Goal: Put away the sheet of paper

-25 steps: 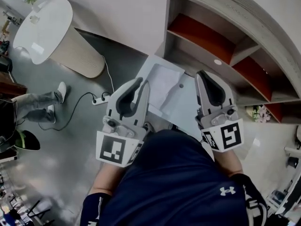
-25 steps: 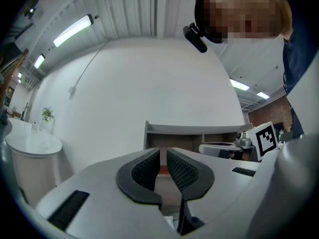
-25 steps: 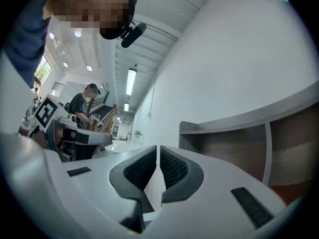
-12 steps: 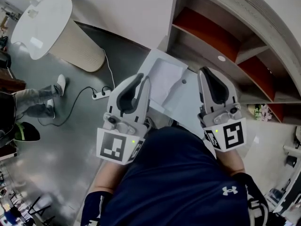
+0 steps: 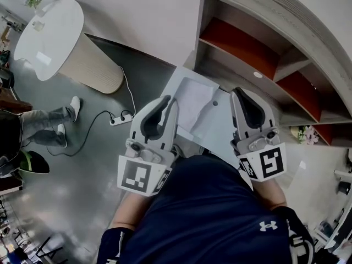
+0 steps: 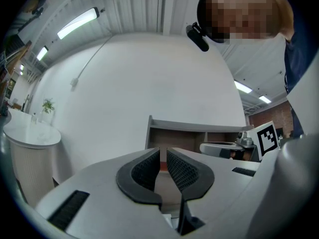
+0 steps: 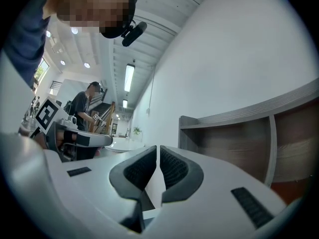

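Observation:
A white sheet of paper [image 5: 193, 99] lies a little crumpled on a pale grey tabletop [image 5: 223, 126] in front of the person, at the foot of the shelf unit. My left gripper [image 5: 168, 100] is held level at the sheet's left edge. Only a thin slit shows between its ribbed pads [image 6: 182, 171], and nothing is in it. My right gripper [image 5: 240, 92] hovers over the tabletop's right side, apart from the sheet, with its jaws together. Something white shows through the slit in the right gripper view [image 7: 157, 153]; I cannot tell what it is.
A grey shelf unit [image 5: 264, 21] with orange-red back panels [image 5: 242, 43] stands straight ahead. A round white table [image 5: 52, 29] stands far left. A power strip [image 5: 122, 118] with its cable lies on the floor, near a seated person's legs [image 5: 41, 122].

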The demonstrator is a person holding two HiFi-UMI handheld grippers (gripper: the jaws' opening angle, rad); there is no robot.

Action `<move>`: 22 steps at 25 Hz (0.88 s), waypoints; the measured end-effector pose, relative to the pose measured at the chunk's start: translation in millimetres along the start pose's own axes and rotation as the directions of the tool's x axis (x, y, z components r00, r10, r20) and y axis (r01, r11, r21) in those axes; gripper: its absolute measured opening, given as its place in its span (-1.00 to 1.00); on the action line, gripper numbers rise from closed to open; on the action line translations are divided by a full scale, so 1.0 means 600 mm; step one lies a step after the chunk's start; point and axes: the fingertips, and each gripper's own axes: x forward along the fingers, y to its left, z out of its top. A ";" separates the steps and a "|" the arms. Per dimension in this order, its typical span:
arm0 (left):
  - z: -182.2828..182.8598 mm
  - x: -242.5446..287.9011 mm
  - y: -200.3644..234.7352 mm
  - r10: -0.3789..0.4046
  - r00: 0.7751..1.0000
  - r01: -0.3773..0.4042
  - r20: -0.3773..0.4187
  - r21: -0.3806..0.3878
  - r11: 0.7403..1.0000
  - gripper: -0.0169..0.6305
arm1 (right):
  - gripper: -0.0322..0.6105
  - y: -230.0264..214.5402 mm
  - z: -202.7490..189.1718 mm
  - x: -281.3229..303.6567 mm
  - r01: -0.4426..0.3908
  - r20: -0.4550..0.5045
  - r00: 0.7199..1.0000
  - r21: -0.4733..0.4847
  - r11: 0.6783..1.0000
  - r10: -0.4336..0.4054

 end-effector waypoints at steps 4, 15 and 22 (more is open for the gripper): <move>-0.005 0.001 0.000 -0.003 1.000 0.003 -0.003 0.009 1.000 -0.78 | -0.81 -0.001 -0.005 0.000 -0.005 -0.007 1.000 0.007 1.000 0.005; -0.003 0.003 -0.005 -0.002 1.000 0.002 -0.016 -0.007 1.000 -0.78 | -0.81 0.001 -0.007 0.003 -0.029 -0.012 0.999 0.036 0.999 0.029; -0.004 0.003 -0.009 -0.005 1.000 0.005 -0.021 -0.001 1.000 -0.78 | -0.81 0.001 -0.011 0.000 -0.041 -0.015 0.999 0.054 0.998 0.042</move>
